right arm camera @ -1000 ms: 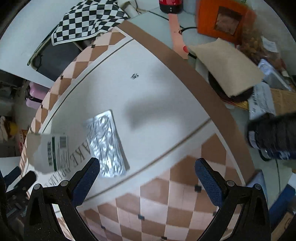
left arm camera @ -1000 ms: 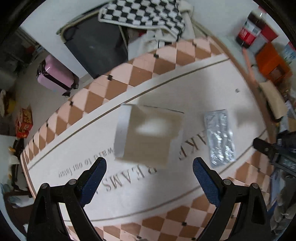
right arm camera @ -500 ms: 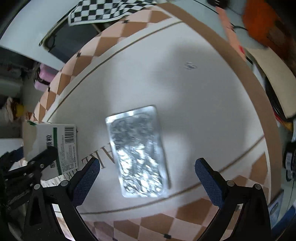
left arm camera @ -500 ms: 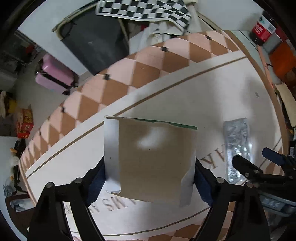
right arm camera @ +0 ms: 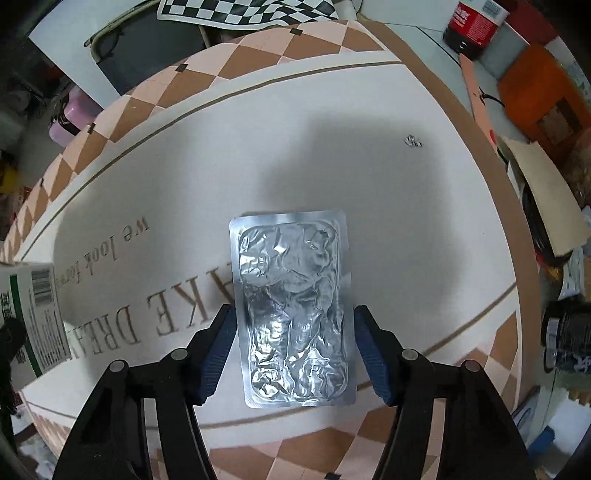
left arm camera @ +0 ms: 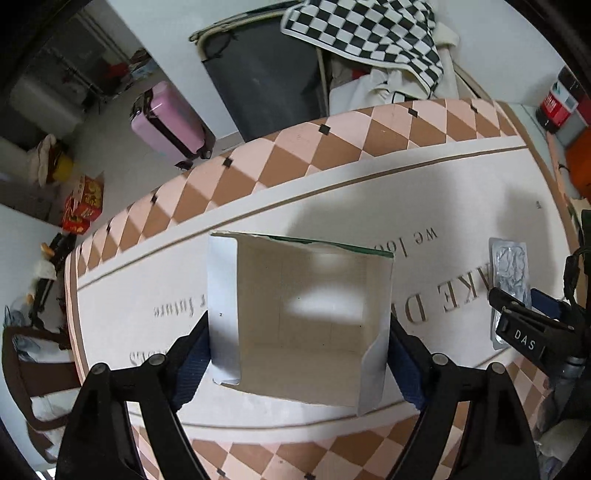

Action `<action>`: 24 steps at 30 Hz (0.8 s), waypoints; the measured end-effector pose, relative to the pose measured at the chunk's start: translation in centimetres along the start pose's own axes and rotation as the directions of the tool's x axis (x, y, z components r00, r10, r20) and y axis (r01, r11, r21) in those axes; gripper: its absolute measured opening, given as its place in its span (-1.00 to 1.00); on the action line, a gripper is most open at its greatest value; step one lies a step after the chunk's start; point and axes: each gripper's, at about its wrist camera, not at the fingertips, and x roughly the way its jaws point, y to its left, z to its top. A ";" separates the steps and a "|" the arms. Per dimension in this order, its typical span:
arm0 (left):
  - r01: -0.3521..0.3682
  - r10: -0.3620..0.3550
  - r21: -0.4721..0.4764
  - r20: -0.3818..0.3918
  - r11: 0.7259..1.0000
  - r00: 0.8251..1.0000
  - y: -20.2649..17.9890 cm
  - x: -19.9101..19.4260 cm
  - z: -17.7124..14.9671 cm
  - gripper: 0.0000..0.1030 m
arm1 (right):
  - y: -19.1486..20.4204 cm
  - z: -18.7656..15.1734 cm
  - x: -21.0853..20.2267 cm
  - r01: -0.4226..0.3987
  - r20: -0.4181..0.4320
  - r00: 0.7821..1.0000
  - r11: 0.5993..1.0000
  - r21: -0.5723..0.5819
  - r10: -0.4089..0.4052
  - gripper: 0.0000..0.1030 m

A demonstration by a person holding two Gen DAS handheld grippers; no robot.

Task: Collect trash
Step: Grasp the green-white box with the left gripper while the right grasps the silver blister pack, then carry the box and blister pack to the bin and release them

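An empty cardboard medicine box (left arm camera: 303, 317), open end toward the camera, sits between the fingers of my left gripper (left arm camera: 295, 354), whose blue pads press both its sides. The box also shows at the left edge of the right wrist view (right arm camera: 33, 317). A crumpled silver foil blister pack (right arm camera: 291, 310) lies flat on the white table mat (right arm camera: 221, 155). My right gripper (right arm camera: 293, 354) straddles its near half, with the pads close against both long edges. The foil pack also shows at the right of the left wrist view (left arm camera: 511, 269).
The mat has a brown and pink diamond border (left arm camera: 280, 158) and printed lettering. To the right lie a red-labelled bottle (right arm camera: 474, 26), an orange box (right arm camera: 546, 99), a tan card (right arm camera: 543, 206) and dark clutter. A black bin (left arm camera: 266, 74) and pink suitcase (left arm camera: 166, 125) stand beyond the table.
Both grippers moved forward and narrowed. The left closed onto the box, which now sits between its pads. The right came down over the foil pack and closed in on its edges.
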 end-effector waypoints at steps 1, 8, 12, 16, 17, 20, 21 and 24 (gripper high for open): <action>0.004 -0.004 -0.006 0.008 1.000 1.000 0.3 -0.5 -0.4 0.63 | 0.0 -0.4 -0.3 -0.003 0.009 1.000 1.000 -0.004 0.003 0.28; 0.016 -0.011 -0.063 0.078 0.998 0.997 2.5 -4.1 -4.5 0.63 | 0.6 -4.7 -4.3 -0.045 0.081 0.995 0.998 -0.049 0.049 0.28; 0.023 -0.011 -0.096 0.125 0.995 0.992 4.4 -6.8 -8.8 0.63 | 1.8 -8.6 -7.3 -0.071 0.124 0.989 0.994 -0.088 0.082 0.28; 0.038 -0.016 -0.130 0.166 0.991 0.986 7.3 -9.7 -14.9 0.63 | 1.7 -13.8 -11.3 -0.094 0.166 0.979 0.987 -0.133 0.116 0.28; 0.043 -0.019 -0.135 0.173 0.990 0.985 7.9 -10.2 -16.2 0.63 | 2.2 -15.7 -12.1 -0.101 0.179 0.976 0.985 -0.140 0.126 0.28; 0.057 -0.027 -0.145 0.204 0.988 0.979 10.2 -12.0 -21.4 0.63 | 3.3 -21.5 -14.2 -0.120 0.201 0.968 0.980 -0.158 0.151 0.28; 0.063 -0.031 -0.145 0.212 0.987 0.977 10.7 -12.5 -23.0 0.63 | 3.9 -23.7 -15.0 -0.127 0.210 0.964 0.978 -0.163 0.161 0.28; 0.084 -0.048 -0.148 0.233 0.985 0.971 13.0 -14.0 -28.9 0.63 | 5.3 -29.9 -16.6 -0.143 0.230 0.956 0.975 -0.167 0.180 0.28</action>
